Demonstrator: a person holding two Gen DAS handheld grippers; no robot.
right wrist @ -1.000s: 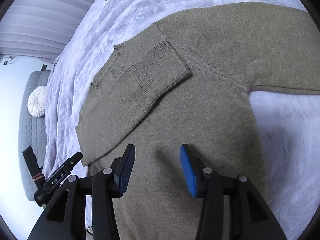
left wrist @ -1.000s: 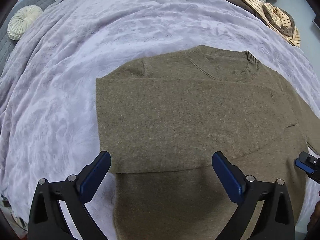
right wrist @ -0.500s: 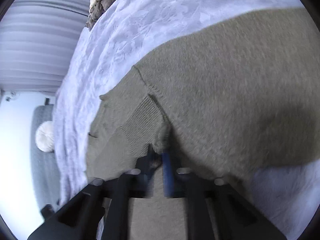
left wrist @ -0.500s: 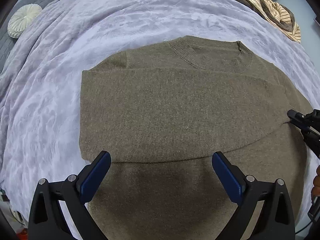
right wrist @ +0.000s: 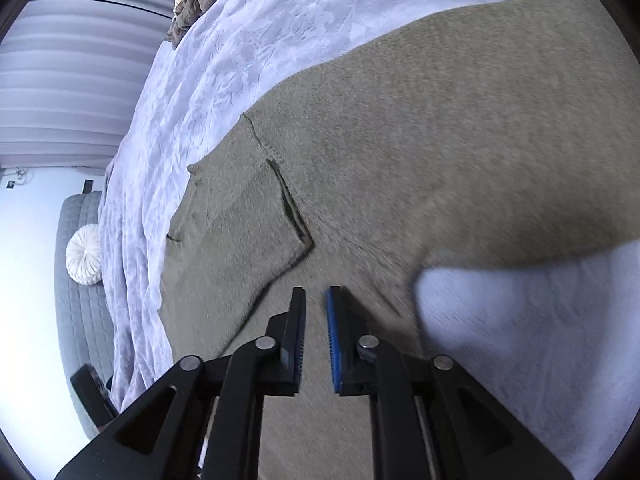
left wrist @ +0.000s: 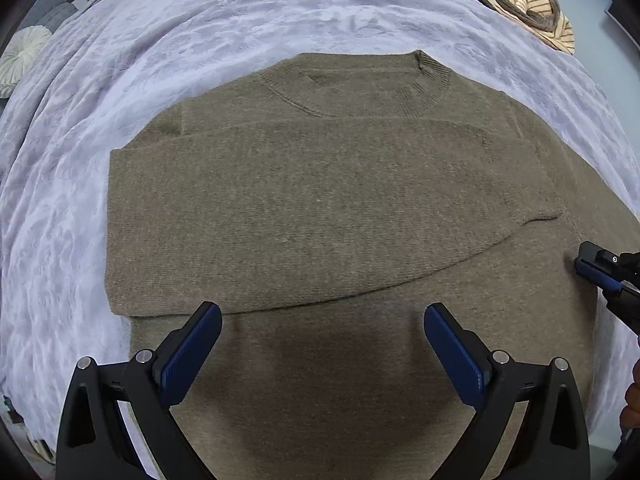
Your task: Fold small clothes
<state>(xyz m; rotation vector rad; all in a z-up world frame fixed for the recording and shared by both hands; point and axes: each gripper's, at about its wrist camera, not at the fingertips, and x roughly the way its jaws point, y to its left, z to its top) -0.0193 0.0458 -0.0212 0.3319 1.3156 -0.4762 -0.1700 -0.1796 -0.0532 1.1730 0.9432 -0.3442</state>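
An olive-brown knit sweater lies flat on the bed, neckline away from me. One sleeve is folded across its chest. My left gripper hovers open and wide over the lower body of the sweater, with nothing between its blue pads. My right gripper sits low over the sweater just short of the folded sleeve's ribbed cuff. Its jaws are opening, a narrow gap between them, and no cloth is in it. In the left wrist view, the right gripper shows at the right edge.
A lavender patterned bedspread covers the bed. A heap of striped and brown clothes lies at the far right corner. A round white cushion rests on a grey quilted seat beside the bed. Pleated curtains hang behind.
The right gripper closed on the sleeve cuff half a second ago, then let it go; the cuff now lies flat on the sweater. The left gripper drifted across the sweater, still open.
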